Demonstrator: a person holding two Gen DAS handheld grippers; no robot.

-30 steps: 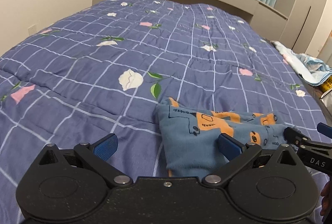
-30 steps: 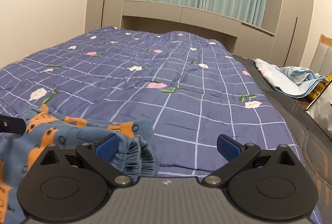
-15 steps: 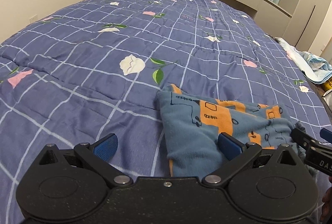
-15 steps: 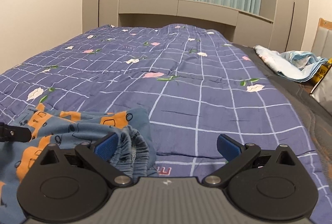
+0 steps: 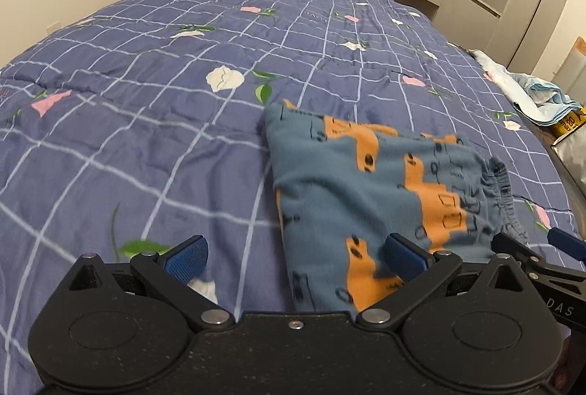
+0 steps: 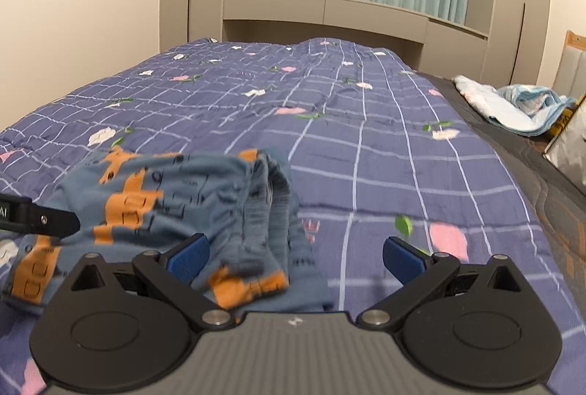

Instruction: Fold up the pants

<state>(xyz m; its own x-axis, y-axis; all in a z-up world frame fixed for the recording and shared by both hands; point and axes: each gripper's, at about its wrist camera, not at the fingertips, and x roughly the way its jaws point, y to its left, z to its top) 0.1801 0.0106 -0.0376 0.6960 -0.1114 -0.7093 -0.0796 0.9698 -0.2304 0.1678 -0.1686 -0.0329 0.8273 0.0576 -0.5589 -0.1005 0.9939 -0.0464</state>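
The pants (image 5: 370, 190) are blue with orange patches and lie folded in a small bundle on the purple checked quilt (image 5: 183, 84). Their gathered waistband points right in the left wrist view. My left gripper (image 5: 295, 254) is open and empty, just short of the bundle's near left edge. My right gripper (image 6: 296, 254) is open and empty over the bundle's right end; the pants (image 6: 190, 190) fill the lower left of that view. The other gripper's fingertip (image 6: 55, 221) shows at the left edge there.
A crumpled light blue cloth (image 6: 512, 105) lies on the dark bare mattress strip at the right. A yellow box (image 5: 566, 127) and a silver bag (image 6: 571, 146) stand beside it. A headboard shelf and curtains stand at the far end.
Both grippers have drawn back toward the near edge of the bed and risen a little. The pants stay folded on the quilt.
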